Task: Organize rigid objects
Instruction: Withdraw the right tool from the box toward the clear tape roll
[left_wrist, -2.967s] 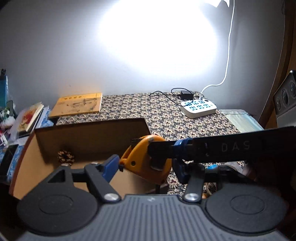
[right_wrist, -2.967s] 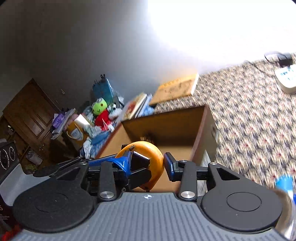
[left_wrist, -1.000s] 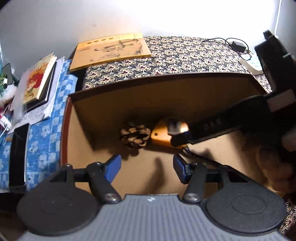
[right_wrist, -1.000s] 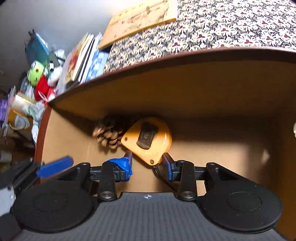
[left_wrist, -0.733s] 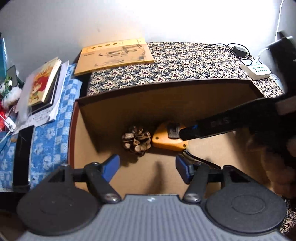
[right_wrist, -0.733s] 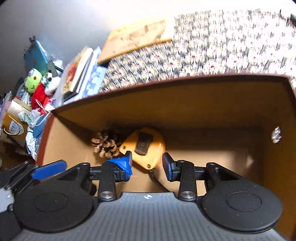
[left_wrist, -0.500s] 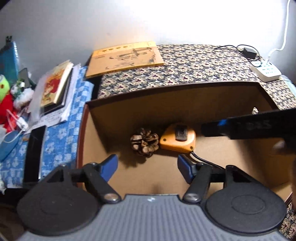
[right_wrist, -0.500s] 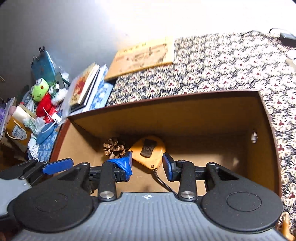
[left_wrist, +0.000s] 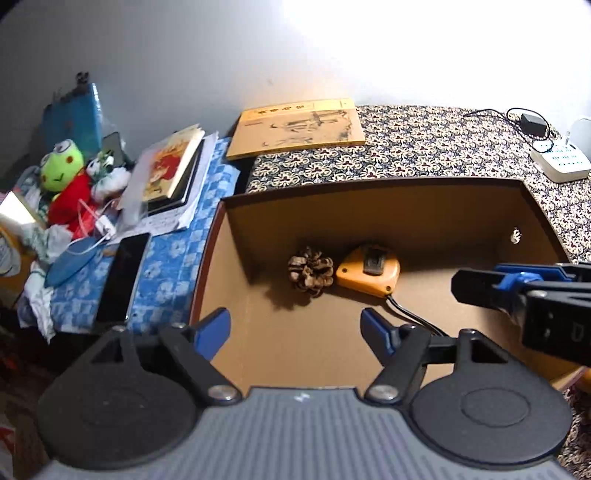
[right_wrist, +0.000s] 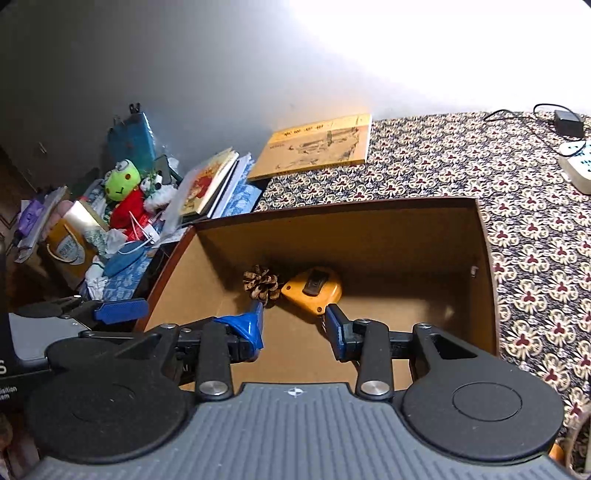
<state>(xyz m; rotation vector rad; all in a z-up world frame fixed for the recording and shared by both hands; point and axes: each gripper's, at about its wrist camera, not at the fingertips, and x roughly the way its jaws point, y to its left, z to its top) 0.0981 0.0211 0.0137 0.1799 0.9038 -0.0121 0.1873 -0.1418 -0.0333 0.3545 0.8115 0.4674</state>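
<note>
Two items already lie in the open brown cardboard box (left_wrist: 369, 206): an orange, rounded plastic tape measure (left_wrist: 369, 271) touching a brown pine cone (left_wrist: 310, 271) near the far wall. Both the left hand-held gripper (left_wrist: 295, 328) and the right hand-held gripper (right_wrist: 293, 326) hover above the box, jaws parted and empty. The placing step looks complete; the next move probably means seeking another rigid item on the patterned surface (right_wrist: 461, 166), none being obvious here.
</note>
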